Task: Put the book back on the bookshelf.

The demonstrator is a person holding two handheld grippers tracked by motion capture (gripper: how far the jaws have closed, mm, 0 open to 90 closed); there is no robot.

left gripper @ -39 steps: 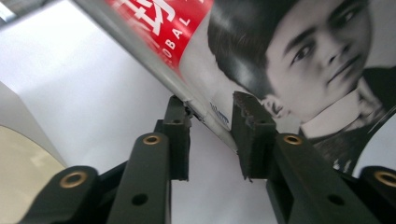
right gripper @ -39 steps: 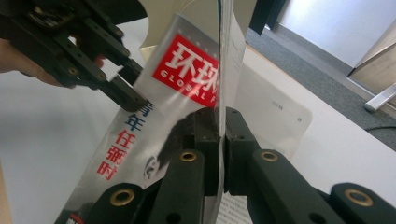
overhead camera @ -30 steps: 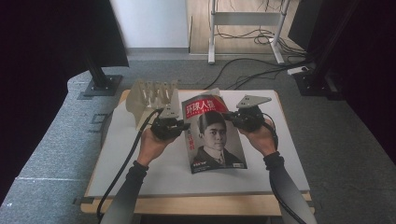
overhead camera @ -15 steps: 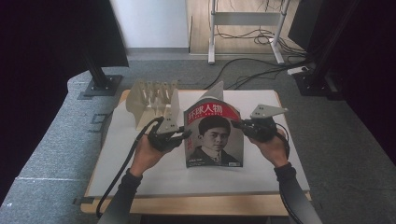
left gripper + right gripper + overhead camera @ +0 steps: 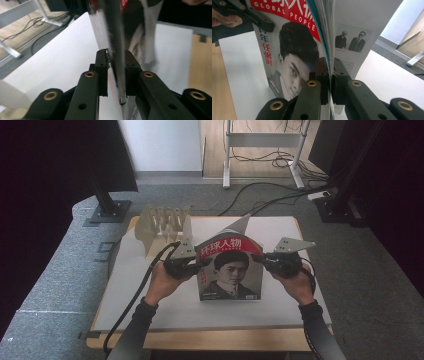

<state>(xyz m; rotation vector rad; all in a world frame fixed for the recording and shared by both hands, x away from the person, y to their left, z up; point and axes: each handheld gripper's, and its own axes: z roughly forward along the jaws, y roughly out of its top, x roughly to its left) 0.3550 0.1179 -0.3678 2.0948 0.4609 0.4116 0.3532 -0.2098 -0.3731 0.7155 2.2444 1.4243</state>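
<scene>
Here the magazine stands upright on its lower edge near the middle of the table, cover facing the near side. The left tool is clamped on the magazine's left edge; its jaws have just been closing further on that edge. The right tool is clamped on the right edge. A rack stands at far left.
</scene>
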